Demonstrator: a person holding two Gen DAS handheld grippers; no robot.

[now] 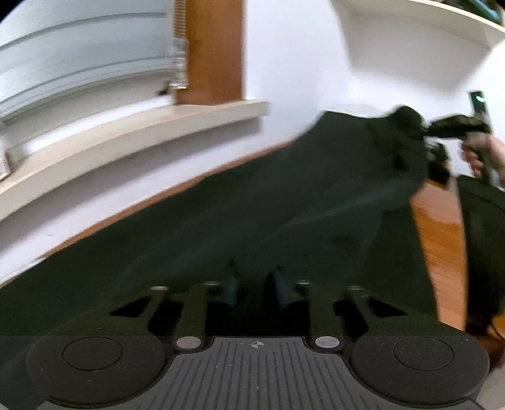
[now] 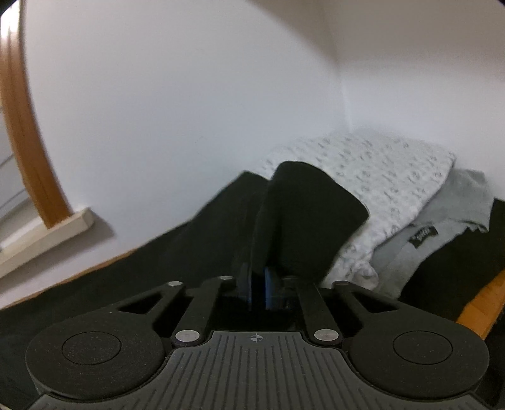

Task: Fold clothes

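A dark green garment lies spread over a wooden table and stretches away to the right. In the left wrist view my left gripper has its jaws nearly together on the near edge of this cloth. The right gripper, held by a hand, pinches a bunched corner of the same garment at the far right, lifted off the table. Seen from the right wrist, my right gripper is shut on a fold of the dark garment that stands up in front of it.
A folded white patterned cloth and a grey garment with a black label lie against the white wall corner behind the dark cloth. A windowsill and wooden frame run along the left. A shelf hangs above.
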